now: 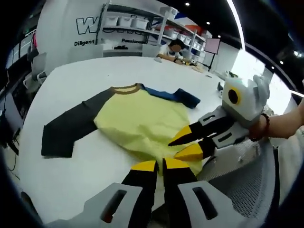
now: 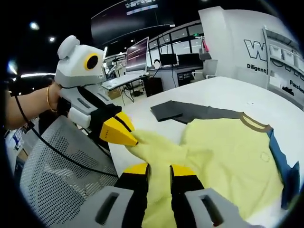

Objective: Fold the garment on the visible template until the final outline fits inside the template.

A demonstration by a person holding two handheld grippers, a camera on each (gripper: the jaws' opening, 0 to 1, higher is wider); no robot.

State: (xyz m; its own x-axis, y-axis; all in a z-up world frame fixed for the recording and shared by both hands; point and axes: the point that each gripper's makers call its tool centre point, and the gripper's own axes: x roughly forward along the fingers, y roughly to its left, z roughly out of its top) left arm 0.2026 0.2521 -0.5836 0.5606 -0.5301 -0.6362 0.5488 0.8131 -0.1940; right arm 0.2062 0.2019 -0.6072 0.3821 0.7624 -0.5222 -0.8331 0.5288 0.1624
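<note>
Garment: a yellow raglan shirt (image 1: 142,121) with a brown collar, one dark grey sleeve (image 1: 71,128) and one blue sleeve (image 1: 173,95). It lies spread on the white table (image 1: 85,76), just ahead of both sets of tongs; its lower hem is bunched up at the near table edge.

Dark sleeve: stretched flat, off to the left of the left gripper (image 1: 159,166) and well apart from it.

Blue sleeve: ahead of the tongs and to the right in the left gripper view; crumpled at the far right edge of the right gripper view.

Left gripper: yellow-tipped jaws nearly together at the hem, with yellow cloth under the tips. In the right gripper view its jaws come to one closed point on a pulled-up fold of the hem (image 2: 147,140), so it is clamped on the shirt.

Right gripper (image 2: 159,171): jaws a narrow gap apart, yellow cloth showing between them; whether they pinch the cloth, I cannot tell. In the left gripper view it enters from the right, tips at the hem.

Hands: a hand (image 2: 40,102) with a gold bangle carries the left gripper; a wrist (image 1: 273,126) with a dark bead bracelet carries the right.

Near side: a grey mesh chair back (image 2: 52,161) sits below the tongs, against the table edge, with a black cable (image 2: 57,149) across it.

Far side: white shelving (image 1: 137,23) and a seated person (image 1: 175,47) beyond the table.
</note>
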